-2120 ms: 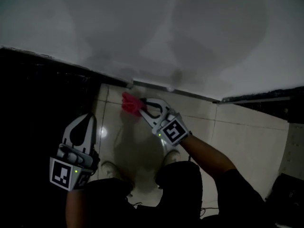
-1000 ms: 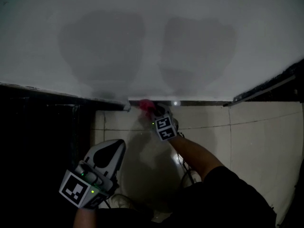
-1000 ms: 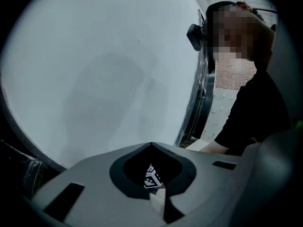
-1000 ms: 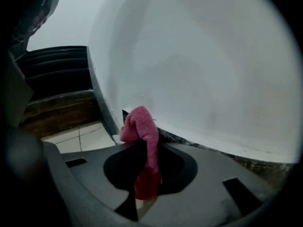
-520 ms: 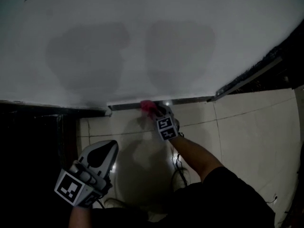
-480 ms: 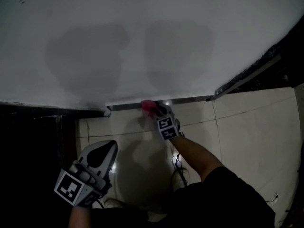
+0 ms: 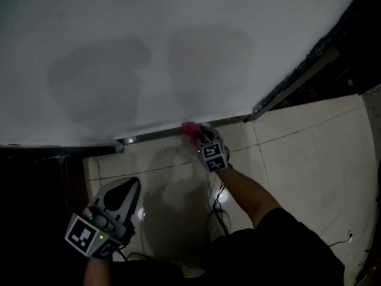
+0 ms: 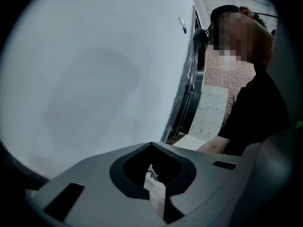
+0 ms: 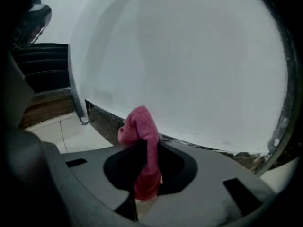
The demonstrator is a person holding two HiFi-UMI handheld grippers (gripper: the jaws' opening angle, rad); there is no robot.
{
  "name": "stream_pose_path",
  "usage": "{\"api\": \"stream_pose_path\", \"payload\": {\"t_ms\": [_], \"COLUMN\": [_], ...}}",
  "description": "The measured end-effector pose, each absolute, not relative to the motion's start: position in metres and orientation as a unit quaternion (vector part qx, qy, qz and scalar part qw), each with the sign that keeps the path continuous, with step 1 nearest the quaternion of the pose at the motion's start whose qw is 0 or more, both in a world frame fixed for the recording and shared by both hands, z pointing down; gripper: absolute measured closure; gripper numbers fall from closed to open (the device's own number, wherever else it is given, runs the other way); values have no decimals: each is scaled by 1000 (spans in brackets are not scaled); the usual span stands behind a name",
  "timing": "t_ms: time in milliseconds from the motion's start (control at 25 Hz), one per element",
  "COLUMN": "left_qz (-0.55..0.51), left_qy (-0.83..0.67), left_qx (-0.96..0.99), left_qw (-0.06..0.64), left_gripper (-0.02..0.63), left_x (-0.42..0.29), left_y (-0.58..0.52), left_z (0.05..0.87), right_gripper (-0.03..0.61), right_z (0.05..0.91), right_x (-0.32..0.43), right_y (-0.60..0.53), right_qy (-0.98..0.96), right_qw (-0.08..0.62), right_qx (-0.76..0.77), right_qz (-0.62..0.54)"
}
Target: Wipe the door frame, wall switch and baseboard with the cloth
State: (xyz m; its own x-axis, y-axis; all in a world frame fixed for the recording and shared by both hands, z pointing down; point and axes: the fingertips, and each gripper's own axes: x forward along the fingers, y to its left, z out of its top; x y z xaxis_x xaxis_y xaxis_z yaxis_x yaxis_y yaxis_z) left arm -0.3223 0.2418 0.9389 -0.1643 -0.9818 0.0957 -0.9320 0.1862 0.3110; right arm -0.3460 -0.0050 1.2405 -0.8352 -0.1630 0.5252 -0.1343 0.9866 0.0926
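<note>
Pink cloth farther right along baseboard

The bottom of the pink cloth hides inside the right gripper. It covers part of the baseboard. The dark patch is too dark to tell.
</note>
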Motion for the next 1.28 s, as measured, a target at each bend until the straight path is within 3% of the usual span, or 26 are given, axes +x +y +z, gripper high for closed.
{"api": "stream_pose_path", "payload": {"t_ms": [1280], "left_qz": [-60], "left_qy": [-743], "left_qx": [647], "left_qw": [159], "left_gripper": [614], "left_x": [-309], "left_y": [203], "left_z": [964], "right_gripper": [517], "right_z": [1257], "right_x": [-223], "right_y": [-200], "right_qy": [-917], "right_qw": [252], "right_qx": [302], "right_qz": [69]}}
